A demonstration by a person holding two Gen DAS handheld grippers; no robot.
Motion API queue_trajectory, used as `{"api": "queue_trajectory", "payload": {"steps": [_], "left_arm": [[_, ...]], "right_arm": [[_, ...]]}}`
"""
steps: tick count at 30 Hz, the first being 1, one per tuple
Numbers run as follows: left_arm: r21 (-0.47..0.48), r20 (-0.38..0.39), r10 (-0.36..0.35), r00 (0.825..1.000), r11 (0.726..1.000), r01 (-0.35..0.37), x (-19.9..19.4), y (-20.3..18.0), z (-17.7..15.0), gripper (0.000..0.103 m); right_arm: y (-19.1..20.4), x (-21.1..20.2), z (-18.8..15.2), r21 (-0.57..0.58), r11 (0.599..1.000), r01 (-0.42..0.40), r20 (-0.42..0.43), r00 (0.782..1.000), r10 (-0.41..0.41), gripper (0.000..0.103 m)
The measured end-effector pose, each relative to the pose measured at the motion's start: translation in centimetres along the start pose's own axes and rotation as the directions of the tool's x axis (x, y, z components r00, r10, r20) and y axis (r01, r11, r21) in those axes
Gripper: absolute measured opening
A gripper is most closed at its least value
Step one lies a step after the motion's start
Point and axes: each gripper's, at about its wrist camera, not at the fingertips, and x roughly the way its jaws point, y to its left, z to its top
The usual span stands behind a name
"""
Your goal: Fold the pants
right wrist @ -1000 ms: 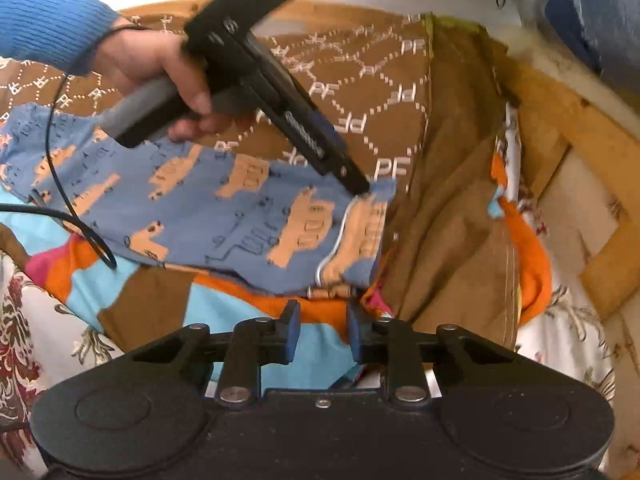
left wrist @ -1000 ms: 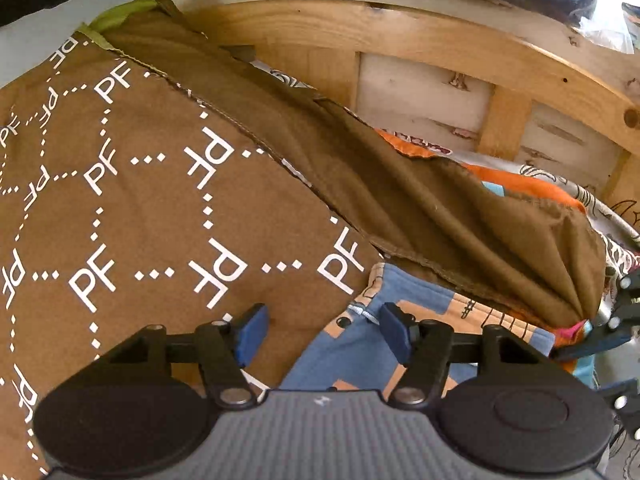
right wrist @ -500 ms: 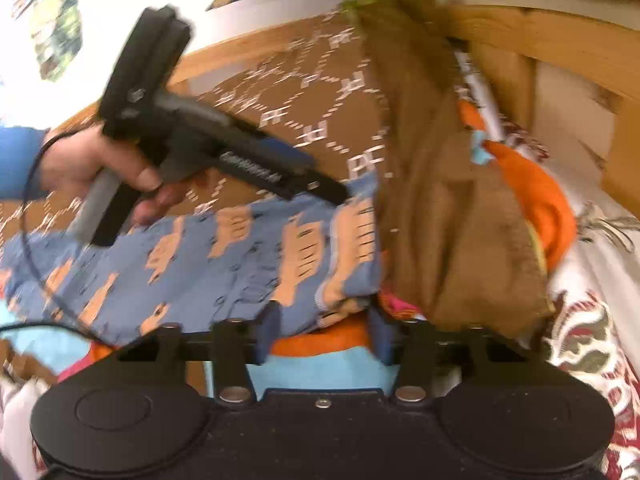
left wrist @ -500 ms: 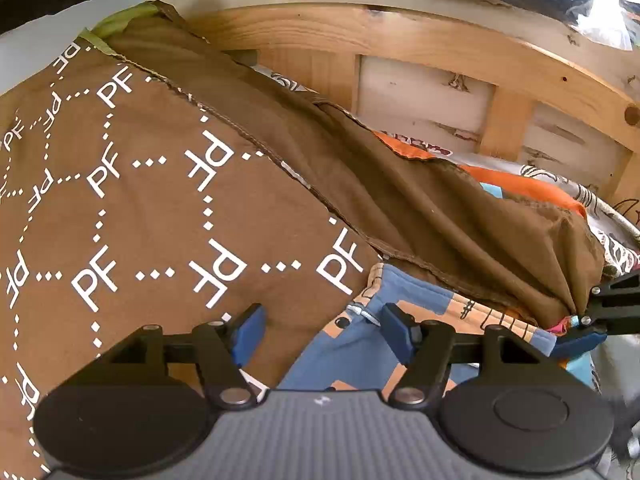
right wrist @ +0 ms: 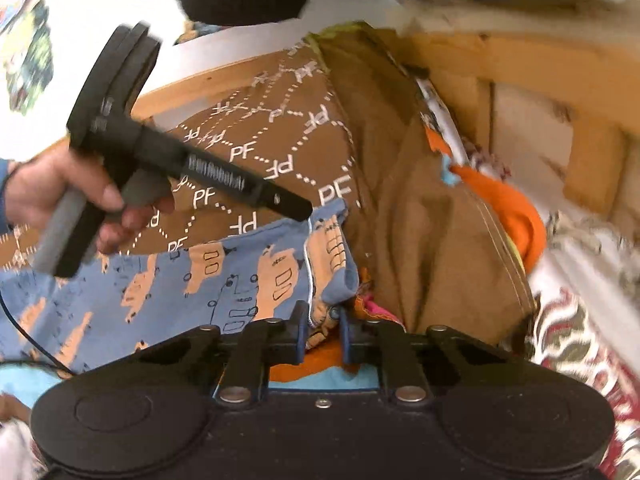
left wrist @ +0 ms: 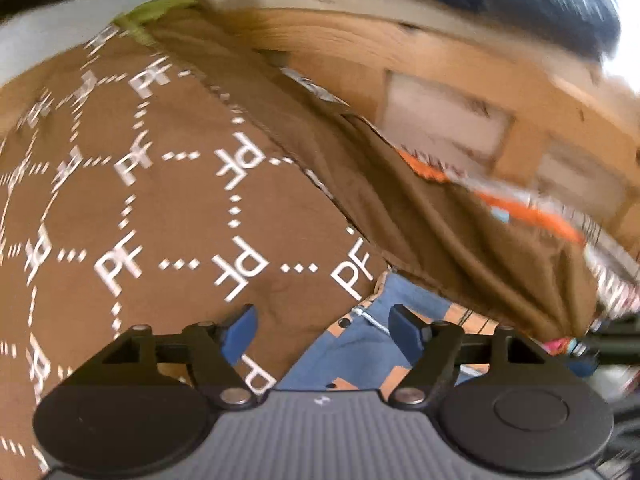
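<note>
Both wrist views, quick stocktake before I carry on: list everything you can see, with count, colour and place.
pants: one pair, blue with orange vehicle print, spread on the bed, waistband corner between the right gripper's fingers.
PF blanket: one, brown with white lettering, under the pants' far edge.
plain brown cloth: one, bunched beside the pants toward the frame.
orange fabric: one, beyond the brown cloth.
bed frame: one, light wood, along the far side.
left hand: holding the left gripper's handle.
left gripper: black, blue pads, open above the pants' far corner.
right gripper: black, nearly closed around the near corner.
</note>
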Motion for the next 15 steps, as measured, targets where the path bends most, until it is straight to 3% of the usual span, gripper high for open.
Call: {"api": "queue_trajectory", "payload": {"steps": [3, 6, 11, 15], "left_arm": [[-0.115, -0.084, -0.013, 0.996, 0.993, 0.003, -0.9, 0.6, 0.4, 0.086], [-0.188, -0.099, -0.069, 0.993, 0.981, 0.05, -1.9, 0.5, 0.6, 0.086], [-0.231, -0.108, -0.142, 0.984, 0.966, 0.114, -2.3, -0.9, 2.3, 0.086], [-0.203, -0.168, -0.114, 0.979, 0.976, 0.079, -1.2, -2.5, 3.2, 0.086]], "right_arm": [[1.7, -0.3, -0.2, -0.124, 0.991, 0.048, 0.031, 0.999, -0.044, 0.018], [3.7, -0.5, -0.5, -0.265, 0.96, 0.093, 0.067, 0.995, -0.078, 0.018], [5.7, -0.5, -1.3, -0.399, 0.907, 0.132, 0.11, 0.989, -0.095, 0.018], [7.3, -0.3, -2.1, -0.494, 0.856, 0.155, 0.133, 0.986, -0.102, 0.018]]}}
